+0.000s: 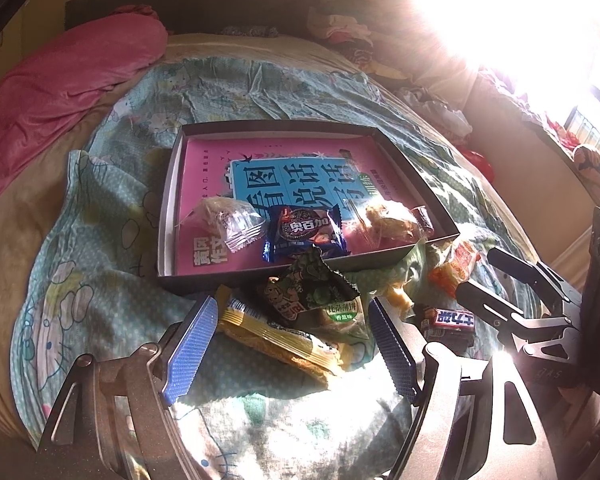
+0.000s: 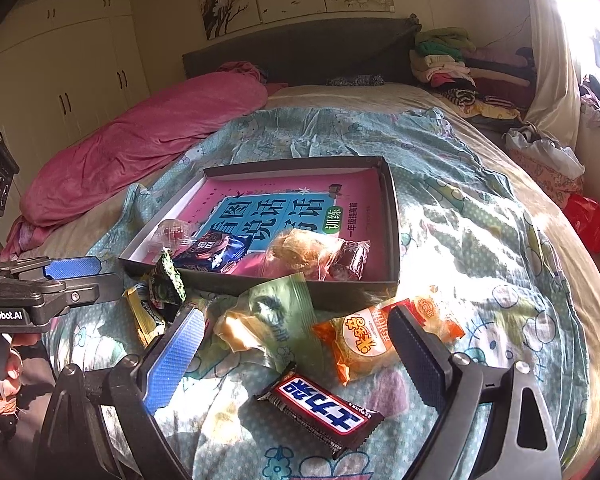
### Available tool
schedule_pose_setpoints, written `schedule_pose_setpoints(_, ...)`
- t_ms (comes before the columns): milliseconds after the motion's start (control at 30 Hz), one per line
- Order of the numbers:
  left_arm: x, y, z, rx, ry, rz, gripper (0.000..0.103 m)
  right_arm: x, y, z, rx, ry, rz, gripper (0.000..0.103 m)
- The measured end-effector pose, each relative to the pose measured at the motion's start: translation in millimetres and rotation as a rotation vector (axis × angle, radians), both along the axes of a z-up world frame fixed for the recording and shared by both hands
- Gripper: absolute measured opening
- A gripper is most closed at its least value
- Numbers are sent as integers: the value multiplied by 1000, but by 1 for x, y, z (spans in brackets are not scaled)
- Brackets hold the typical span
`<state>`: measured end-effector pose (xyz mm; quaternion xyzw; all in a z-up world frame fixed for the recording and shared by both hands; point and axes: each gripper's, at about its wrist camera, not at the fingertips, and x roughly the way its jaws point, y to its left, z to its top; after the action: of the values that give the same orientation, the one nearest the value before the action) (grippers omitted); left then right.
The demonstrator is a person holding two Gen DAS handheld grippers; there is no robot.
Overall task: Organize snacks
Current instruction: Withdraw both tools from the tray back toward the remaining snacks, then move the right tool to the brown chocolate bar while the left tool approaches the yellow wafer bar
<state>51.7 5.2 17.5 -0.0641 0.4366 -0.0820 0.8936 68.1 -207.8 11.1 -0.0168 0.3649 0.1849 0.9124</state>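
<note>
Mostly crinkly foil snack packets (image 2: 318,410), shallow cardboard tray (image 2: 394,216)

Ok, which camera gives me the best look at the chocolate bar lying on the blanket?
The right wrist view. The chocolate bar lies whole and sunlit there, label readable, between the open fingers of the right gripper. In the left wrist view the bar sits small at the right, partly behind the left gripper's finger.

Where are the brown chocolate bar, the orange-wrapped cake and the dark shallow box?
brown chocolate bar (image 2: 320,410): right wrist view, wrapper middle.
orange-wrapped cake (image 2: 364,344): right wrist view, wrapper front.
dark shallow box (image 2: 394,216): right wrist view, right wall.
</note>
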Motion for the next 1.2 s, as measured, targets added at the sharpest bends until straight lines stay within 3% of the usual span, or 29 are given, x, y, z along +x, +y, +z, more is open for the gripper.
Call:
schedule_pose_setpoints(500,-12,15,-15,-7,54,17,79,-10,-4,-4,5,34,-11,93)
schedule_pose_setpoints(1200,-13,28,-38,-110,133,68,79,-6,-35,-14,22,92,-153,93)
